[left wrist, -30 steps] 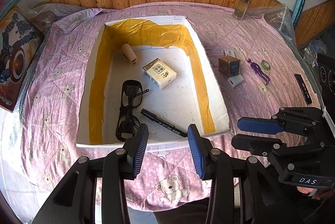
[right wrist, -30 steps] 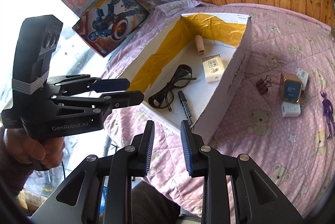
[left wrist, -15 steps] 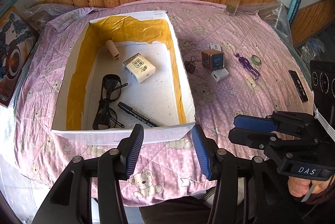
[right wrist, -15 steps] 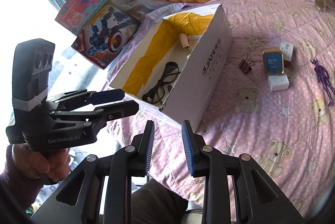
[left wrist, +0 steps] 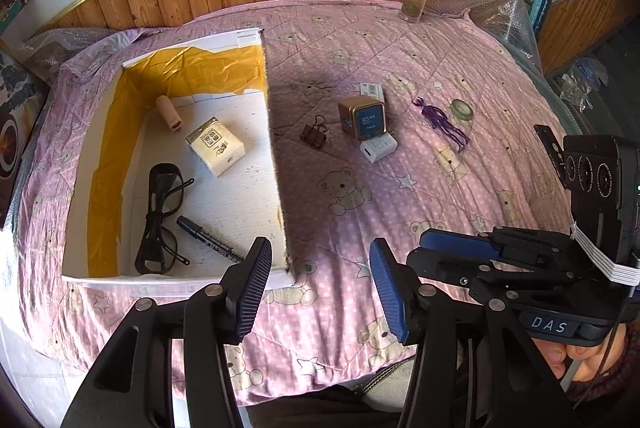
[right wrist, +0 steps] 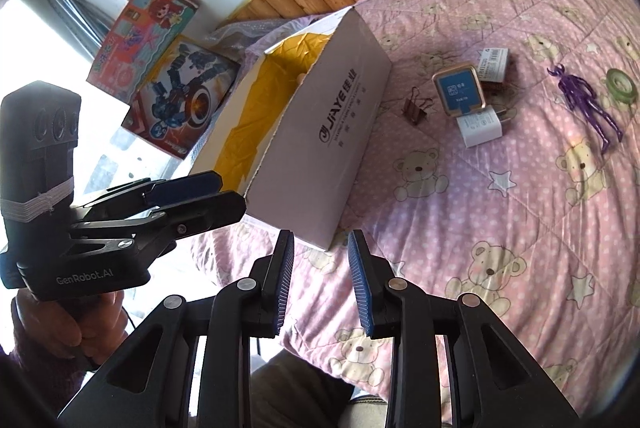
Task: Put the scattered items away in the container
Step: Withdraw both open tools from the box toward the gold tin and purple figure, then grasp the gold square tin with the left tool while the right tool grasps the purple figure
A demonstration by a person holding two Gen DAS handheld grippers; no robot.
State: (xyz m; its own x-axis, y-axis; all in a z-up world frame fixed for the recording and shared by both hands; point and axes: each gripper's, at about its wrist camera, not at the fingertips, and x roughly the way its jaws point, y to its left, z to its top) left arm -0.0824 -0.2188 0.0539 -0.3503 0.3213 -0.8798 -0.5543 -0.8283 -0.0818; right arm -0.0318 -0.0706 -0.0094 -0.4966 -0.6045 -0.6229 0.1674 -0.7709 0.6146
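Box [left wrist: 276,164]: white carton with yellow lining, on the pink quilt [left wrist: 400,220]; glasses, marker, small pack and tube lie inside.
Loose items: binder clip [left wrist: 313,135], gold cube [left wrist: 362,117], white charger [left wrist: 378,149], purple figure [left wrist: 442,123], tape ring [left wrist: 461,109], all to the right of the box.
Left gripper [left wrist: 320,284]: pads wide apart, empty.
Right gripper [right wrist: 320,284]: pads parted, empty.
Plan: I judge the clip nearest; I'd approach from above, straddle its body, close squarely, and lift clear of the box wall.

The white box [right wrist: 340,116] bore "JiAYE" on its outer side; the left gripper [right wrist: 192,196] body read "GenRobot.AI", and the right gripper [left wrist: 452,256] carried a "DAS" label
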